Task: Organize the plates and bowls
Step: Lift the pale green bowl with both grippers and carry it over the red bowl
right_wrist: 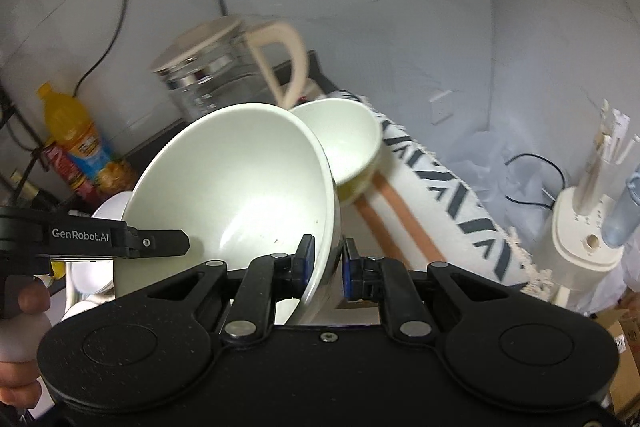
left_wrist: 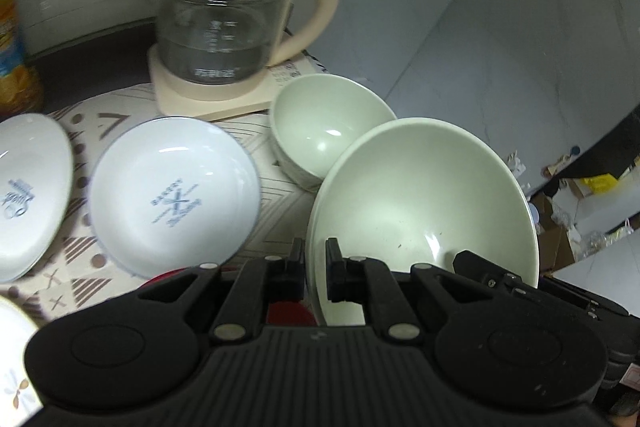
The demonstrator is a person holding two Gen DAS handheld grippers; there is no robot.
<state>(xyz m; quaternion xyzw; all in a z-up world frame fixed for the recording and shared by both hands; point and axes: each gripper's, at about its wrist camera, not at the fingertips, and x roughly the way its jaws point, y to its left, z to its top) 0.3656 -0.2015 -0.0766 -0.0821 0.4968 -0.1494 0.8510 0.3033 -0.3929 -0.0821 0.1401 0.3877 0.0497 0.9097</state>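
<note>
Large pale green bowl (left_wrist: 424, 203): glossy, tilted steeply, rim at lower centre-right of the left wrist frame; centre-left in the right wrist frame (right_wrist: 240, 187). Smaller pale green bowl (left_wrist: 324, 131): upright on patterned cloth, just behind it, upper centre. White dish printed "BAKERY" (left_wrist: 174, 193): flat, centre-left. Second white printed dish (left_wrist: 28, 195): left edge, cropped.

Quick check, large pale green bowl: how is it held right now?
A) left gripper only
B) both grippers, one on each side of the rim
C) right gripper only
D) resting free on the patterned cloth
B: the left gripper and the right gripper each clamp the rim of the large pale green bowl, opposite each other.
</note>
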